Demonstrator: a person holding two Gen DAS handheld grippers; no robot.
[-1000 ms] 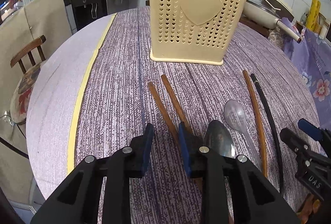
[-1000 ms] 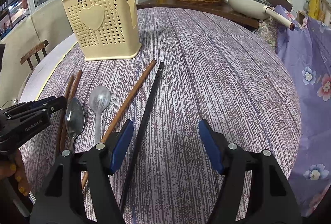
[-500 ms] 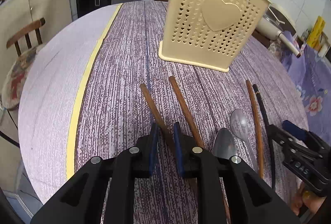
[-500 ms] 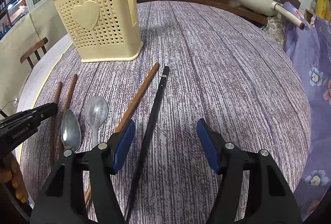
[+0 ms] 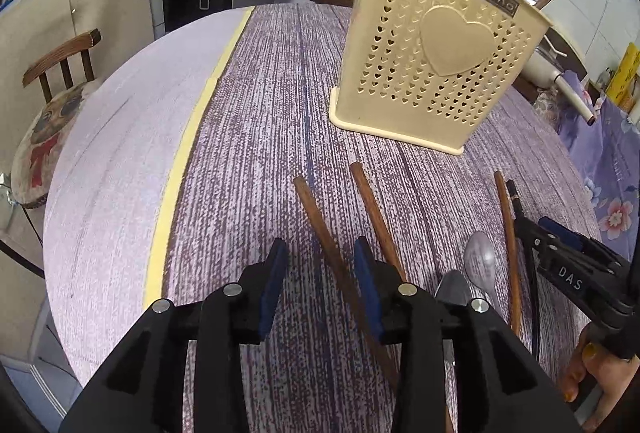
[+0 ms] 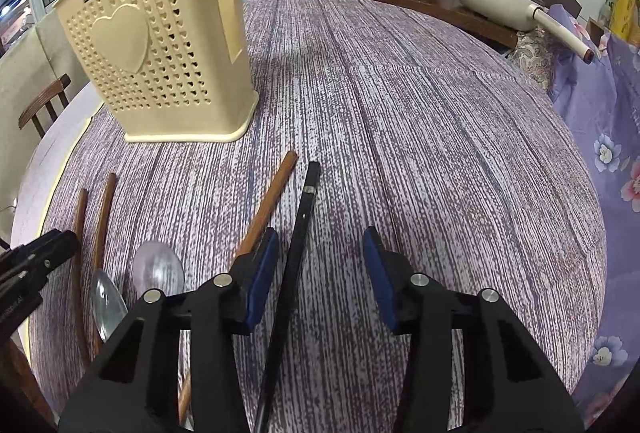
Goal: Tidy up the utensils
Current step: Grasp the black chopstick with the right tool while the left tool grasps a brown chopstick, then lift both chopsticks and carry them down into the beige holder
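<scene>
- Left wrist view: a cream perforated utensil holder [image 5: 432, 73] stands upright on a round table [image 5: 256, 137] covered in purple streaked cloth. A dark plate near its rim reads "JIANHAO", seen tilted here. A raised heart sits on its front wall.
- One brown stick pokes out of the holder's top; its lower part is hidden inside.
- The left gripper [image 5: 320, 265] has its blue-padded jaws partly apart and opening. A brown chopstick [image 5: 320, 221] lies between them on the cloth, no pad pressing it. A second brown chopstick [image 5: 374, 217] runs just outside the right-hand pad.
- Two spoons [image 5: 480, 261] lie to the right, the nearer one mostly hidden behind the gripper body. Beyond them lie a third brown chopstick [image 5: 510, 245] and a black chopstick [image 5: 514, 197].
- The right gripper [image 5: 548, 233] enters at the right edge, marked "DAS"; further letters are cut off. A hand [image 5: 592, 373] grips it at the frame's corner.
- Right wrist view: the right gripper [image 6: 320, 265] has its jaws partly apart and closing. The black chopstick [image 6: 300, 241] lies between them, nearer the left pad; contact cannot be confirmed.
- The holder [image 6: 160, 45] stands at upper left, its label partly legible. The left gripper shows only as a black tip at the left edge, with unreadable white lettering.
</scene>
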